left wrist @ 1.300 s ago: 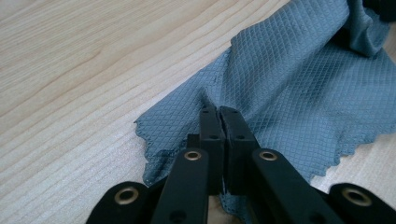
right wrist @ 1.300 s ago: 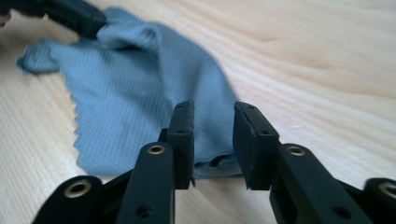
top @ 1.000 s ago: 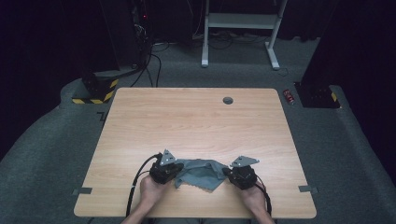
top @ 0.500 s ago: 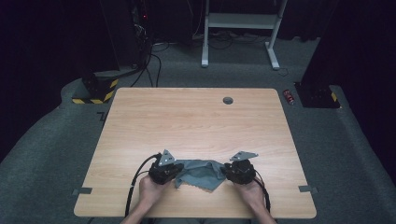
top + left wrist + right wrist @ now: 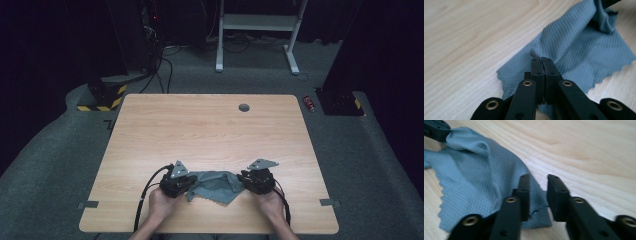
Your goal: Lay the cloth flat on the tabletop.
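Lying near the front edge of the wooden table (image 5: 210, 125), a blue-grey cloth (image 5: 215, 185) stretches between the person's two hands, rumpled in the middle and flat at its scalloped edges. The left gripper (image 5: 541, 61) has its jaws pressed tight together on a small pinched fold of the cloth (image 5: 584, 50) — a peak of fabric rises just above the closed tips, and the weave spreads out over the table on both sides of them. The right gripper (image 5: 537, 195) has just been opening its jaws: a clear gap now stands between them, and the near corner of the cloth (image 5: 474, 177) lies on the wood under and between them, with neither pad pressing on it. In the high view the left gripper (image 5: 176, 182) sits at the cloth's left end and the right gripper (image 5: 256, 181) at its right end — each with a hand behind it.
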Available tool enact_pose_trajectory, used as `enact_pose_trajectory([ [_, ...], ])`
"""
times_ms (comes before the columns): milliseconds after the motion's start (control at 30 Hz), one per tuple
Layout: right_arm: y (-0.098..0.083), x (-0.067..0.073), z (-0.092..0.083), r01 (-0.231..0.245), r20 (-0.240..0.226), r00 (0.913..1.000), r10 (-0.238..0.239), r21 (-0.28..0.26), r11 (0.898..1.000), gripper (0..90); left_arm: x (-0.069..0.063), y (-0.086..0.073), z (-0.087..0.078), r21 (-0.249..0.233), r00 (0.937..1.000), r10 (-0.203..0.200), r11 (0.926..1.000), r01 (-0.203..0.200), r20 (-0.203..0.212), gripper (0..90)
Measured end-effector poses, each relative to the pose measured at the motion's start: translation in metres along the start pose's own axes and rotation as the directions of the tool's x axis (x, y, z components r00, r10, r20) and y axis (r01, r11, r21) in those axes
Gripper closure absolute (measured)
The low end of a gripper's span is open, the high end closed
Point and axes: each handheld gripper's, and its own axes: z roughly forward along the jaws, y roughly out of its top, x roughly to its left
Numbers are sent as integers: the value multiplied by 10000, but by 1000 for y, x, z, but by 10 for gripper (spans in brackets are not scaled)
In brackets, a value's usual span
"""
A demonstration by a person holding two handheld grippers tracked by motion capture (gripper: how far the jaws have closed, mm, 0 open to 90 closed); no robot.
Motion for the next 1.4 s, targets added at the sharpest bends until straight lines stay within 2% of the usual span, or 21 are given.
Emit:
enact_pose_trajectory([
  [67,-1,0,8,-2,-106,9999,5,229,9997,687,-1,-3,3,172,10000,46,9998,-47,37,886],
  [167,-3,1,14,37,-116,9999,-31,486,9988,727,-3,-5,5,267,10000,68,9996,-70,51,886],
  [200,-3,2,15,297,24,9996,-298,534,9981,852,-3,-5,6,324,9999,129,9994,-130,24,886],
  [267,-3,2,14,413,87,9991,-418,495,9979,883,-3,-4,6,258,9999,107,9996,-107,-11,886],
  [367,-2,3,10,448,210,9987,-456,365,9983,889,-3,-3,4,101,10000,42,9999,-41,-69,886],
  [500,4,5,-4,737,526,9960,-721,-289,9969,891,0,1,-2,-212,9996,71,9997,-76,-265,886],
  [533,4,5,-4,737,526,9960,-721,-289,9969,891,0,1,-2,-212,9996,71,9997,-76,-265,886],
  [567,7,4,-7,761,659,9951,-731,-435,9962,891,3,5,-6,-435,9991,0,9991,-19,-421,886],
  [700,14,2,-8,901,932,9920,-848,-549,9944,887,11,17,-10,-769,9977,-70,9970,18,-675,886],
  [933,17,-3,-1,811,931,9926,-783,-265,9964,878,19,30,-5,-929,9958,-73,9957,-12,-913,887],
  [1167,19,-8,-3,645,801,9949,-615,-356,9973,867,24,32,1,-927,9947,-178,9957,83,-1017,887],
  [1233,22,-9,-3,584,762,9955,-557,-335,9977,887,25,33,3,-934,9943,-230,9955,133,-1040,887],
  [1400,25,-14,1,506,652,9967,-493,-186,9985,896,27,36,6,-870,9943,-151,9962,59,-1057,887],
])
